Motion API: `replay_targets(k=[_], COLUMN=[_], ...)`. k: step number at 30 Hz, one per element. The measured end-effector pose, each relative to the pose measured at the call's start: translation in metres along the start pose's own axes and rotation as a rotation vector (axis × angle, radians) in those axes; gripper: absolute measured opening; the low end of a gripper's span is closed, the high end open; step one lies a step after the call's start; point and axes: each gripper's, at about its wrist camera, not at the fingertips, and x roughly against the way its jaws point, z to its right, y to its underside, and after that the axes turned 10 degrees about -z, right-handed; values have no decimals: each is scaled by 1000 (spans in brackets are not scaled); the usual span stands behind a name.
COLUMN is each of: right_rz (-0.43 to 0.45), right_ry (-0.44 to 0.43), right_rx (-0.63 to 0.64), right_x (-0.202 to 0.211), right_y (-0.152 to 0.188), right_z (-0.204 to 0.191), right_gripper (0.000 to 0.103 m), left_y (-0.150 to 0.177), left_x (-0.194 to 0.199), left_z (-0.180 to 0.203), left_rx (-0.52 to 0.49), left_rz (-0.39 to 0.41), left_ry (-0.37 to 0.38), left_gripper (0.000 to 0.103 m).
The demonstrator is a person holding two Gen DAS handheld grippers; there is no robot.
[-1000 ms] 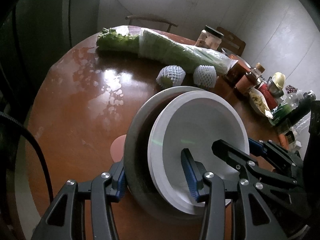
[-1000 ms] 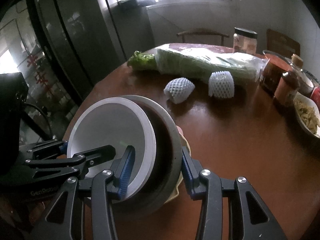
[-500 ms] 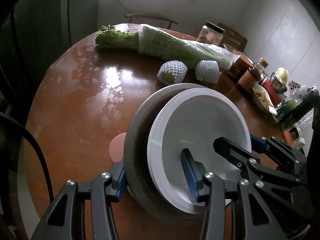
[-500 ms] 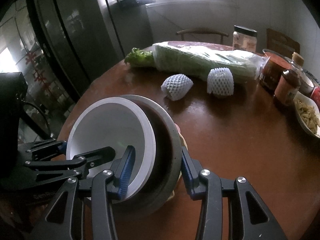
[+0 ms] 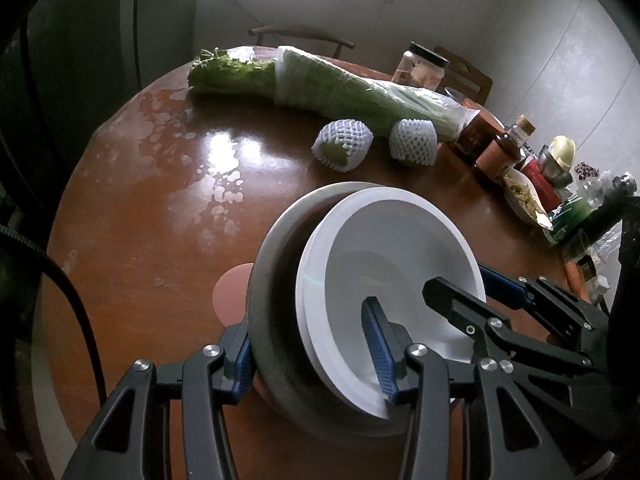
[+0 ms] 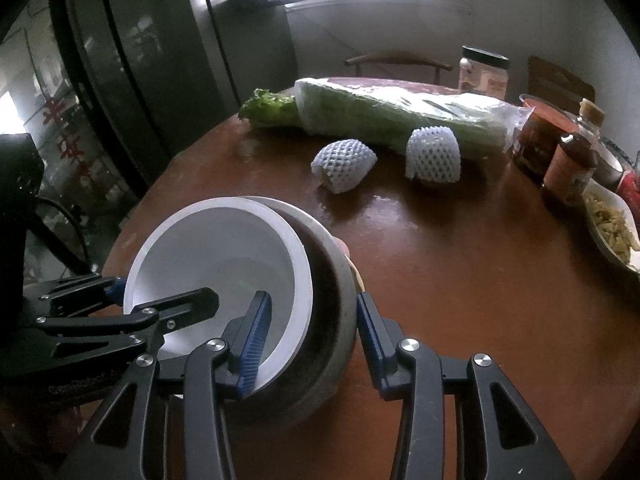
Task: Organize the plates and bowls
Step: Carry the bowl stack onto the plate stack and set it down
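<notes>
round brown table (image 5: 132, 248), glossy, seen from both wrist views; along its far side a long bagged lettuce (image 5: 320, 84), two fruits in white foam nets (image 6: 344, 164) lying near it, a lidded jar (image 6: 484, 70), and bottles (image 6: 570, 168) clustered at the right edge; a chair (image 6: 396, 60) stands behind the table

grey bowl (image 5: 276, 320), near the table's front edge, tilted, its rim raised toward the cameras; a white bowl (image 5: 400, 256) is nested inside it, rims offset so that a crescent of the grey bowl's dark inside shows; a pink disc (image 5: 232, 296) and a pale yellow edge peek out from beneath the grey bowl, what they belong to cannot be told

left tongs (image 5: 312, 356), narrow, gripping the stacked rims: one blue pad lies against the grey bowl's outer wall, the other inside the white bowl

right tongs (image 6: 308, 340), also narrow, straddling the two rims from the opposite side: one pad inside the white bowl, the other against the grey bowl's outer wall; each pair of tongs shows in the other's view, reaching over the white rim
</notes>
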Motion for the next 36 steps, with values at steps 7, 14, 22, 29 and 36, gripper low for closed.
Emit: replay_targets(k=[7,14,22,29,36], right_rz=[1,5,4,1,1], right_ry=[5,18,24,25,20], right_rx=[3,5,8,11,6], right_x=[0,-1,-1,-1,-1], right_y=[0,2,1,2,2], right_z=[0,-3,-3,-4,-4], right_gripper=[45,45,45,45,45], left_y=[1,1,1,0,3], left_x=[1,1,3,4,10], left_z=[0,0,-1,0,0], left_rx=[0,-4,-5,-4,-3], left_rz=[6,6,8,9,26], left_ry=[5,3,-1,-4,-6], left_gripper=[48,48,48,48,50])
